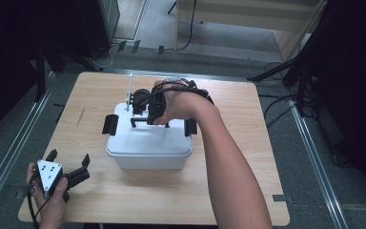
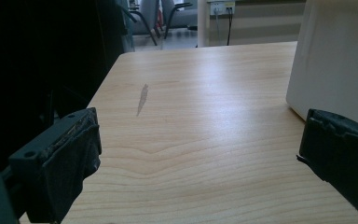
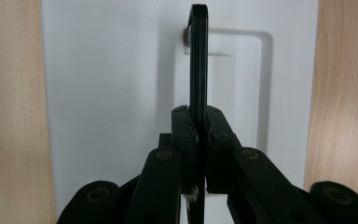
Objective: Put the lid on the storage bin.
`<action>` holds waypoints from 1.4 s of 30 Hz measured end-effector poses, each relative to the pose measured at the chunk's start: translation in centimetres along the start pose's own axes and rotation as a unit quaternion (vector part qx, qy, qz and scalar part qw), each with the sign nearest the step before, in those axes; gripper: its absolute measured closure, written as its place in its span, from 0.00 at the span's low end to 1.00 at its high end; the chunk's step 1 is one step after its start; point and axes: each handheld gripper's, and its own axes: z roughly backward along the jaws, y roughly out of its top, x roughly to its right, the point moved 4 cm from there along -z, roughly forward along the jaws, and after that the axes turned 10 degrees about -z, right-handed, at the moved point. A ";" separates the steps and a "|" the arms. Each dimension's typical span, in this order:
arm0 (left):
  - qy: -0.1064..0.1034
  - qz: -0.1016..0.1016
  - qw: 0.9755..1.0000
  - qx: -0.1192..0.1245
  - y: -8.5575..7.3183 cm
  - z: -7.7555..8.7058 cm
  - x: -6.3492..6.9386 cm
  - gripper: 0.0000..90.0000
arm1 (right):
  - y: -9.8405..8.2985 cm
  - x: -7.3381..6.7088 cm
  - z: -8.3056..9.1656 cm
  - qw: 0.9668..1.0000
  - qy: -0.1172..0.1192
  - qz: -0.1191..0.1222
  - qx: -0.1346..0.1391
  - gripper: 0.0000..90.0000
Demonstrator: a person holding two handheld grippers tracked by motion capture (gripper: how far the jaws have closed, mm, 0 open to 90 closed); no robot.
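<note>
Gripping black handle [image 3: 198, 60] on white box lid [image 3: 112, 93], right gripper [image 3: 198, 135]; no writing legible

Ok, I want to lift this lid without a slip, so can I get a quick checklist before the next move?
1. Right gripper shut on the lid's black handle: ok.
2. Handle centred between the pads: ok.
3. Side latches released: cannot tell.
4. Left gripper open and apart from the white storage box: ok.
5. Box fully on the wooden table: ok.
</note>
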 end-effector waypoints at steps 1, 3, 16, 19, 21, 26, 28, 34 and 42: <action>0.000 0.000 1.000 0.000 0.0 0.0 0.0 0.00 | 0.0 0.0 0.0 1.000 0.000 0.002 -0.001 0.95; -0.001 -0.002 1.000 -0.001 0.0 0.0 0.0 0.00 | 0.1 0.0 -0.1 1.000 0.000 0.002 -0.002 0.95; 0.000 0.001 1.000 -0.001 0.0 0.0 0.0 0.00 | -0.3 -0.7 0.7 1.000 -0.001 -0.002 0.016 0.48; 0.001 0.000 1.000 -0.001 0.0 0.0 0.0 0.00 | -0.6 -1.0 0.9 1.000 0.000 -0.001 0.005 0.21; 0.001 0.001 1.000 0.000 0.0 -0.1 0.0 0.00 | -0.9 -1.3 0.9 1.000 -0.003 0.000 0.001 0.05; 0.000 0.001 1.000 0.000 0.0 -0.1 0.0 0.00 | -2.1 -1.3 1.2 1.000 -0.007 0.006 -0.013 0.00; -0.001 -0.001 1.000 -0.001 0.0 -0.1 0.0 0.00 | -2.6 -1.2 1.3 1.000 -0.012 0.005 -0.013 0.00; 0.000 -0.001 1.000 -0.001 0.0 -0.1 0.0 0.00 | -4.3 -0.9 1.5 1.000 -0.017 -0.008 -0.017 0.00; 0.001 0.000 1.000 -0.001 0.0 -0.1 0.0 0.00 | -6.6 -0.6 1.8 0.999 -0.016 -0.023 -0.019 0.00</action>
